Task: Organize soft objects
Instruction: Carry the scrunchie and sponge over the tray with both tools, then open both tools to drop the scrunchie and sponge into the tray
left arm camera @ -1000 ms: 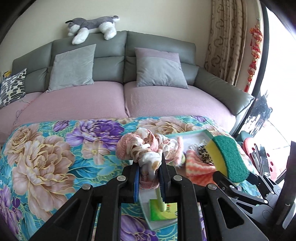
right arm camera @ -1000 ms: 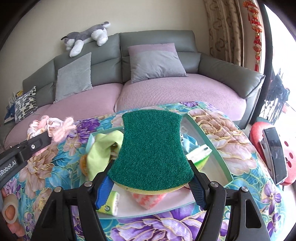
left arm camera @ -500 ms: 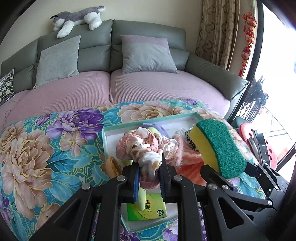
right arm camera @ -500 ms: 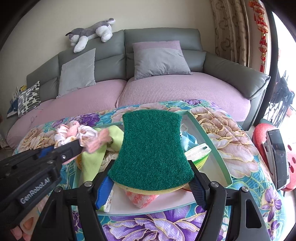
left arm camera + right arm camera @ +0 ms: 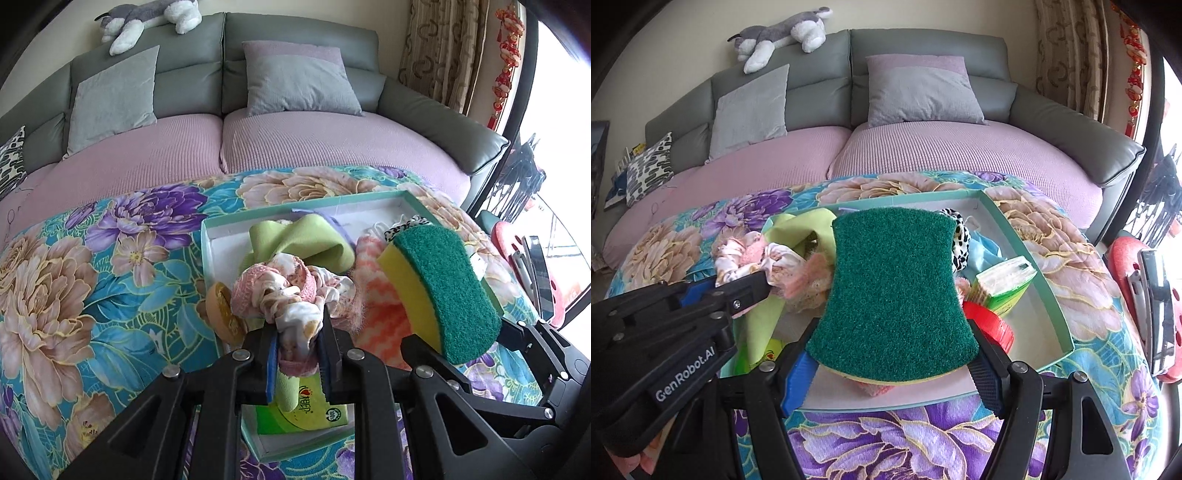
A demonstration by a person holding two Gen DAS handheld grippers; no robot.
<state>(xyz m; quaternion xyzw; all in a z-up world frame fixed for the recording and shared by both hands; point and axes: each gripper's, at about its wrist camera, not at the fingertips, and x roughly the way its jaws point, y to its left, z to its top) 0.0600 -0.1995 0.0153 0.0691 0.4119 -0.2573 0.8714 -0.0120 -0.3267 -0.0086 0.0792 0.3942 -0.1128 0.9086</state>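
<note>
1. Left wrist view: the left gripper point(image 5: 297, 356) is seen clamped on a pink-and-white scrunchie point(image 5: 284, 295), held above the near left part of the teal-rimmed tray point(image 5: 207, 236). An orange disc point(image 5: 223, 314) at the tray's left edge is shown only here. The right gripper point(image 5: 458, 345) reaches in from the right, level with the left.

2. Right wrist view: the right gripper point(image 5: 892, 363) is seen closed on a green-and-yellow sponge point(image 5: 894, 299), held over the tray point(image 5: 1052, 295), scourer side up. A tissue pack point(image 5: 1004, 286) and a leopard-print cloth point(image 5: 958, 240) are revealed in the tray.

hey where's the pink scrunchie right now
The pink scrunchie is clamped in the left hand-held gripper, held over the near-left part of the teal tray, just left of the green sponge in the right hand-held gripper.
</note>
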